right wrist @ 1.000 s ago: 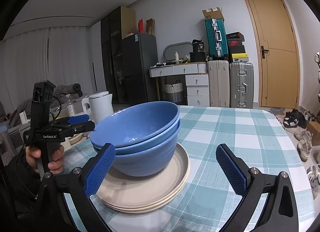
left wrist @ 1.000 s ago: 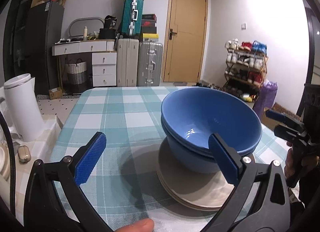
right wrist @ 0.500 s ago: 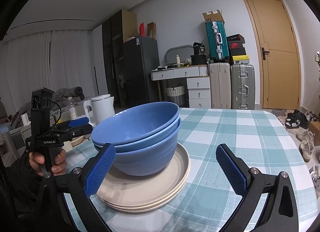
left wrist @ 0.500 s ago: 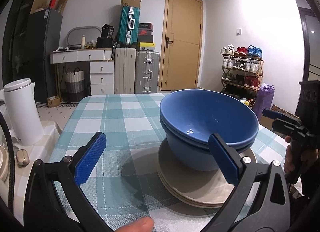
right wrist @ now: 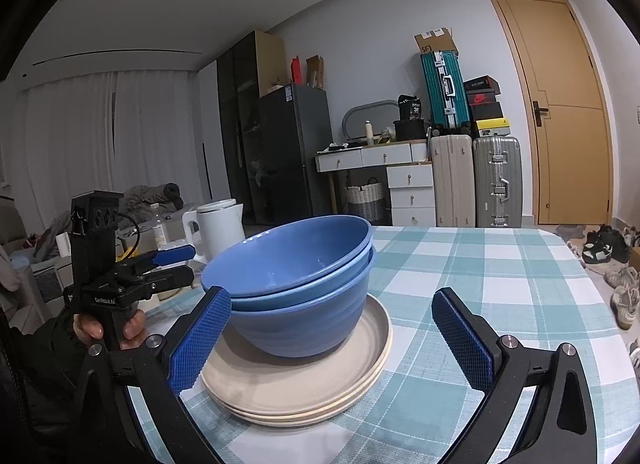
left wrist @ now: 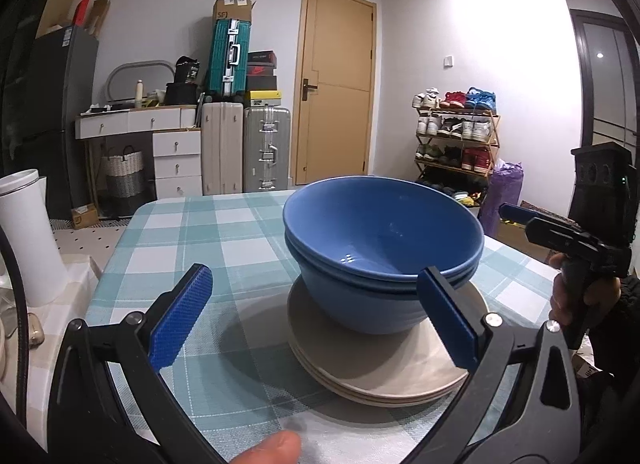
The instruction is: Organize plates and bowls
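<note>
Two blue bowls (left wrist: 380, 236) are nested and stand on a stack of beige plates (left wrist: 384, 372) on the checked tablecloth. They also show in the right wrist view, bowls (right wrist: 296, 284) on plates (right wrist: 304, 380). My left gripper (left wrist: 316, 320) is open and empty, just in front of the stack, its right finger near the bowls' rim. My right gripper (right wrist: 332, 336) is open and empty, its left finger close to the bowls' side. Each gripper shows in the other's view, the right one (left wrist: 560, 232) and the left one (right wrist: 160, 264).
A white kettle (right wrist: 220, 228) stands beside the table's left edge, also seen in the left wrist view (left wrist: 28, 236). The teal checked table (right wrist: 500, 272) stretches beyond the stack. Suitcases, drawers, a door and a shoe rack (left wrist: 456, 136) stand behind.
Both grippers have tilted up and drawn back slightly, so the room sits higher in view. The bowls and plates have not moved. Both grippers stay open.
</note>
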The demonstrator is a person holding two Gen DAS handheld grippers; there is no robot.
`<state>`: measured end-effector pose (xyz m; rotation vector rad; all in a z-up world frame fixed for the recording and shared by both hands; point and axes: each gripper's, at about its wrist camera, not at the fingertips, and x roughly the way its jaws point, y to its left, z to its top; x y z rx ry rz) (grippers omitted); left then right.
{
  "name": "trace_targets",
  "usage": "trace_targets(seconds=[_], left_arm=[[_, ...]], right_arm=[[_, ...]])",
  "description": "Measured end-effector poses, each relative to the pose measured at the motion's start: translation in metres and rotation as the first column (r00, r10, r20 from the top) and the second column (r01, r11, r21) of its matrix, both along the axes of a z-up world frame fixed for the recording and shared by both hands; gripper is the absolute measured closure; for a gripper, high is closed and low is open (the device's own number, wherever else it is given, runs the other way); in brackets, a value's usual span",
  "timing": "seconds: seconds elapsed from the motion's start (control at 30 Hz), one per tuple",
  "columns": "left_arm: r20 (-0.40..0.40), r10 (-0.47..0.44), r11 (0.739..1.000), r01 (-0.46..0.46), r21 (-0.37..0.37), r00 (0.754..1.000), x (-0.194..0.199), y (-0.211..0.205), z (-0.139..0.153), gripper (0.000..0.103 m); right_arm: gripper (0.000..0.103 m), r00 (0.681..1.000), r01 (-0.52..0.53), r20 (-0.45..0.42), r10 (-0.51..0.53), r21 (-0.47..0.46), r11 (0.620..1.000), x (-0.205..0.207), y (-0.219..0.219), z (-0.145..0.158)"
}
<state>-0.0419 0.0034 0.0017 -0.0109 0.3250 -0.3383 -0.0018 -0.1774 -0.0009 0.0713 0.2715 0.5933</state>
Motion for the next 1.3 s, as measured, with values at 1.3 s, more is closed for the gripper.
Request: trace_targets(seconds=[1.3], left_arm=[[0.02,0.007,0.999,-0.006,-0.032,1.0,-0.0056,0.0083,0.0005,0.001]], right_arm=[[0.0,1.0,-0.023,0.007,0.024,-0.026,0.999,0.0006,0.0055,-0.0024]])
